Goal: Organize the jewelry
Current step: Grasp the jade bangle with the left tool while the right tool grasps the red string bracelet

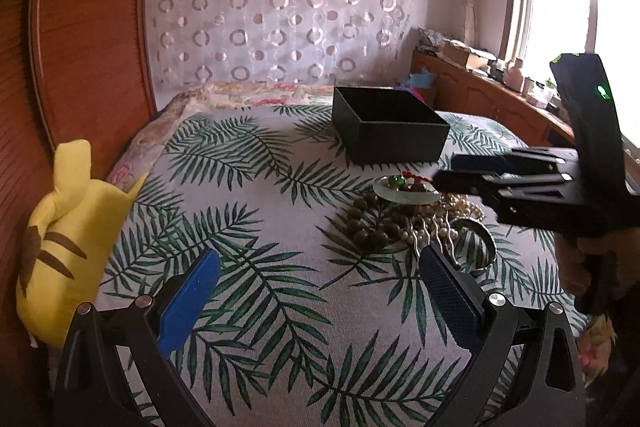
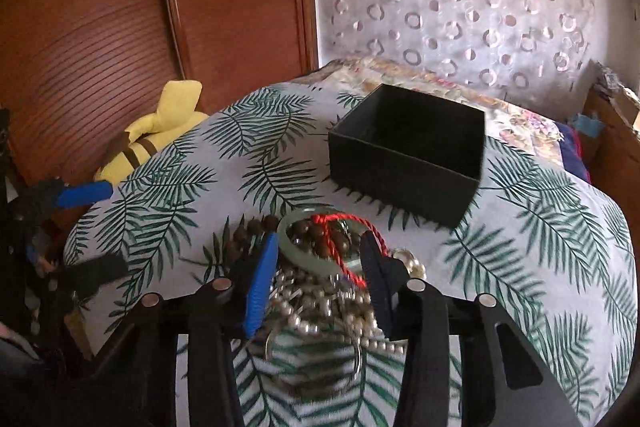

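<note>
A pile of jewelry lies on the leaf-print bedspread: a pale green jade bangle (image 2: 292, 247) with a red cord (image 2: 334, 227), brown wooden beads (image 1: 366, 227), pearl strands (image 2: 320, 319), a metal hair comb (image 1: 434, 233) and a silver bangle (image 1: 482, 239). An open, empty black box (image 1: 388, 127) stands just beyond it; it also shows in the right wrist view (image 2: 408, 155). My right gripper (image 2: 320, 259) is open, its fingers on either side of the jade bangle above the pile. My left gripper (image 1: 320, 291) is open and empty, near the pile's left.
A yellow plush toy (image 1: 68, 247) lies at the bed's left edge against a wooden wardrobe (image 1: 80, 27). A patterned curtain (image 1: 280, 7) hangs behind the bed. A cluttered wooden counter (image 1: 500, 95) runs under the window at right.
</note>
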A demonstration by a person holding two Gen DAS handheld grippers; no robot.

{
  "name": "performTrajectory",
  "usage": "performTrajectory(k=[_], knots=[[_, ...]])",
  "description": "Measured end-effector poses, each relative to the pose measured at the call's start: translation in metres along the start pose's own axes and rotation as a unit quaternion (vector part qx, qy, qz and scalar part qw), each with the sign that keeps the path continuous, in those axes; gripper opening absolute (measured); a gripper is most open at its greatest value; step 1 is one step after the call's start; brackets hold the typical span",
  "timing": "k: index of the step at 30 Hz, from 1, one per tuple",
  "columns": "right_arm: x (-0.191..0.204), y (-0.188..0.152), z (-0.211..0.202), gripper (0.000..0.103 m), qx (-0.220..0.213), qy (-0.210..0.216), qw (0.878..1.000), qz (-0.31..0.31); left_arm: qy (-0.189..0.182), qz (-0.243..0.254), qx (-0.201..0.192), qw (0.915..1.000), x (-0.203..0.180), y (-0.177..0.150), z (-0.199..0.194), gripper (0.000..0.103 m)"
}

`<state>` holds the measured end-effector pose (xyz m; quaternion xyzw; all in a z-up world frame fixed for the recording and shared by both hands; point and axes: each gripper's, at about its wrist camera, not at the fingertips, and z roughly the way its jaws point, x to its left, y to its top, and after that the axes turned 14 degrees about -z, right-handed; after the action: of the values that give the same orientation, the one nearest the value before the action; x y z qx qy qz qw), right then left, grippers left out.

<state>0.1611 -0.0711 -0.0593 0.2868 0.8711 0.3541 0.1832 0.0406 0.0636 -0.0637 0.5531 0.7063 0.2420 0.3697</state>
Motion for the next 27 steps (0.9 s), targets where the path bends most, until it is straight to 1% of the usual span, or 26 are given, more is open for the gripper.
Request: performTrajectory(k=[3,5,6,7,8,10,11,15,22,27], knots=[[-0.006,0.005,0.014,0.037,0.016,0.010,1.000,0.009,-0.002,-0.004,0.010,0.9999,0.003,-0.001,0.006,0.096],[-0.011,0.007,0.022,0.035,0.029,0.013,0.999,0.012,-0.005,-0.006,0.019,0.9998,0.005,-0.002,0.010,0.096],[-0.012,0.006,0.026,0.032,0.035,0.012,0.999,0.011,-0.006,-0.006,0.022,0.9997,0.004,-0.001,0.011,0.096],[-0.012,0.005,0.029,0.026,0.042,0.008,0.999,0.008,-0.008,-0.006,0.025,0.9996,0.004,-0.002,0.013,0.096],[-0.016,0.005,0.030,0.023,0.045,0.014,0.999,0.006,-0.009,-0.004,0.027,0.9996,0.002,-0.002,0.015,0.096],[-0.017,0.005,0.028,0.006,0.042,0.017,0.999,0.005,-0.011,0.002,0.031,0.9995,-0.001,-0.001,0.019,0.096],[-0.018,0.006,0.026,0.004,0.040,0.015,0.999,0.005,-0.011,0.006,0.032,0.9994,-0.003,-0.001,0.021,0.096],[-0.025,0.005,0.011,0.003,0.018,0.011,1.000,0.006,-0.020,0.016,0.045,0.9986,-0.012,0.002,0.033,0.096],[-0.046,-0.001,-0.036,0.003,-0.021,-0.015,0.999,0.021,-0.041,0.039,0.071,0.9959,-0.032,0.018,0.057,0.096],[-0.052,-0.007,-0.059,0.003,-0.031,-0.030,0.999,0.016,-0.061,0.053,0.096,0.9921,-0.049,0.029,0.078,0.095]])
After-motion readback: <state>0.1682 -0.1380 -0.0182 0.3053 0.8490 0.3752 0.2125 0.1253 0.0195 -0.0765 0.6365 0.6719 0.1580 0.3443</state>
